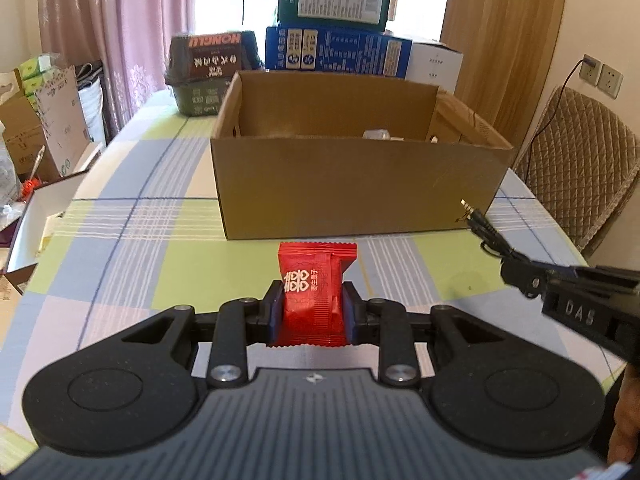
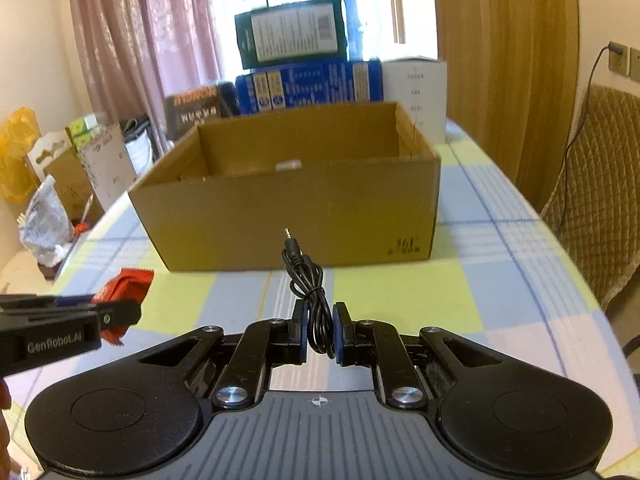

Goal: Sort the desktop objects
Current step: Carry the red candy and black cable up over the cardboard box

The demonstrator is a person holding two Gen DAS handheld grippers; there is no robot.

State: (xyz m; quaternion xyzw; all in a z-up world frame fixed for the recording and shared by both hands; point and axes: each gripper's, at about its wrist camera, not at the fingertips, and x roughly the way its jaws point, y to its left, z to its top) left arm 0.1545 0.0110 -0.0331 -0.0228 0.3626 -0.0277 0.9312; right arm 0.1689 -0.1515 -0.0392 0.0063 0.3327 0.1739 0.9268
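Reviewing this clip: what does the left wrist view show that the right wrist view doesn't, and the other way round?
Only the left wrist view shows the red packet face-on with its white print, clamped in the left gripper, plus a white box at the table's left edge.

Only the right wrist view shows the bundled black audio cable pinched in the right gripper, its plug pointing up, and a black printed mark low on the cardboard box.

Both show that open box on the checked tablecloth, stacked packages behind, and each other's load from the side.
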